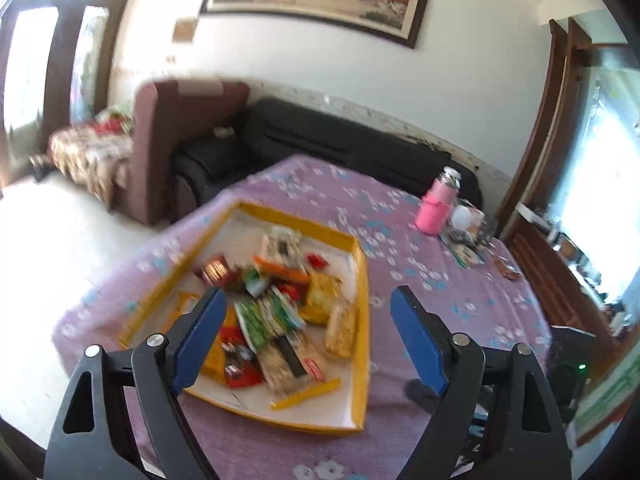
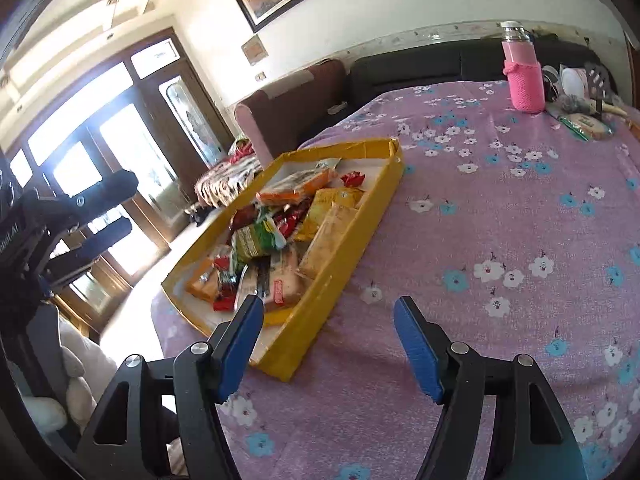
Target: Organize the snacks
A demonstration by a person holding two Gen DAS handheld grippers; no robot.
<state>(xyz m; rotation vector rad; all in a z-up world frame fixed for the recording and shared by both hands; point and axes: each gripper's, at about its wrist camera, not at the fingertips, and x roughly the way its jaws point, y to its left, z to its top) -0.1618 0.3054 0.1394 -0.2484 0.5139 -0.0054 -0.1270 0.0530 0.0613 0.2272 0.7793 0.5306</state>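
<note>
Snacks sit heaped in yellow tray on worktop, none left outside that I can see. Left gripper and right gripper both spread, empty. Looks mostly done, tidying maybe left.

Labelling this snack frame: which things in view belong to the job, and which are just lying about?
Belongs to the job:
- yellow tray
- snack packets piled in it
- left gripper, open, nothing held
- right gripper, open, nothing held

Lying about:
- pink bottle at the table's far side
- clutter beside it, too blurred to name
- floral tablecloth
- dark sofa
</note>
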